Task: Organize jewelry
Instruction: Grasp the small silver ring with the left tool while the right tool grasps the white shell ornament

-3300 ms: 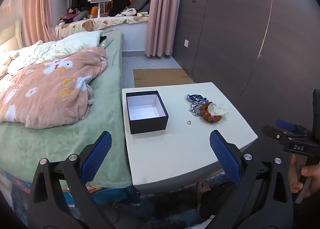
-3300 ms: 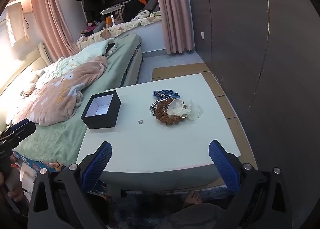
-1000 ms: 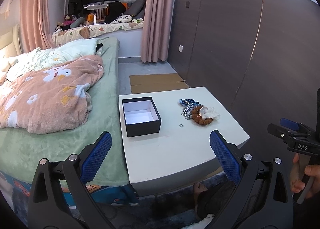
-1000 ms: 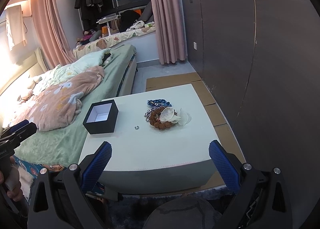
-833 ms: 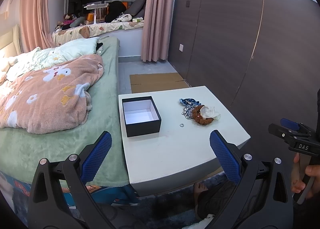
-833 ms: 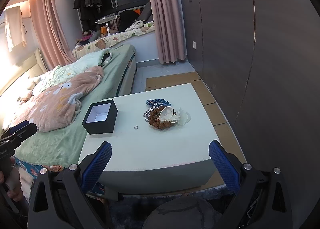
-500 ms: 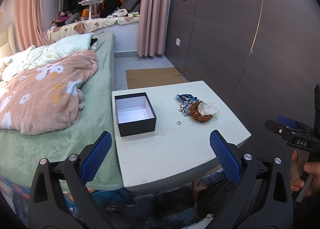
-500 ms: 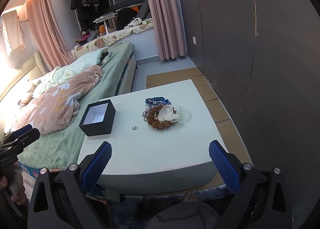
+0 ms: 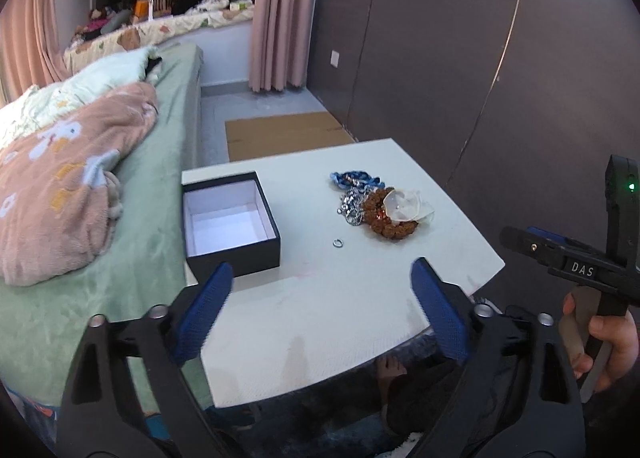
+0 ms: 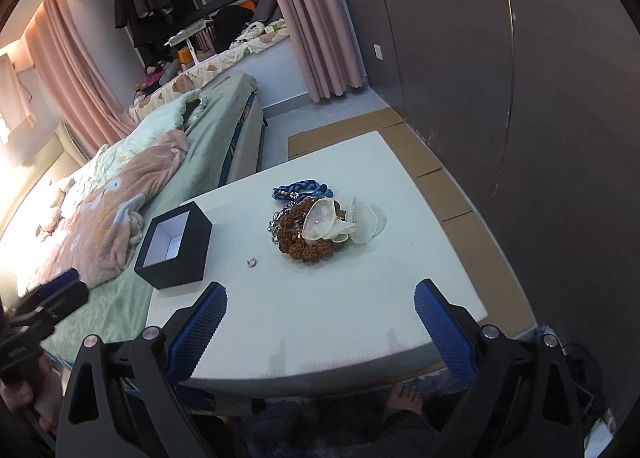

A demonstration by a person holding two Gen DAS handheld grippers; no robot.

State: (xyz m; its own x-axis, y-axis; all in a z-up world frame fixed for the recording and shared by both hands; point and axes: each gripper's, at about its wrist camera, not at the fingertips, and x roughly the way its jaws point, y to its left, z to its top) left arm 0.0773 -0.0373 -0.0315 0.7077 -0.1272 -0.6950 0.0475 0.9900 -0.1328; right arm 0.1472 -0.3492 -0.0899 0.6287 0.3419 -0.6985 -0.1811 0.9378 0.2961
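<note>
**A:** Both grippers are spread wide, nothing between the blue pads. The left gripper (image 9: 320, 314) hangs over the near edge of the white square table (image 9: 320, 322), holding nothing and touching nothing. Same for the right gripper (image 10: 320, 326), which sits above the near edge too, jaws fully apart.

**B:** Where's the jewelry?

**A:** Piled toward the far right part of the table: a brown beaded bracelet (image 10: 304, 238) with translucent shell-like petals (image 10: 340, 222) lying on top of it, a silver chain tangle (image 9: 351, 207) touching its left side, and a blue braided cord piece (image 10: 302, 188) just behind, nearer the far edge. A small silver ring (image 10: 251, 262) lies on its own, between the pile and the open black square box with a white lining (image 10: 174, 246). The box sits at the left edge, nothing inside it as far as I can see.

**B:** Any writing?

**A:** Only "DAS", white letters on the right gripper's body, readable in the left wrist view (image 9: 582, 269). That view also shows a green light on it and the right hand (image 9: 608, 342) on its handle. The right wrist view shows the left device at the lower left, too dark for any label, plus a bare foot (image 10: 404, 398) under the near edge of the table.
</note>
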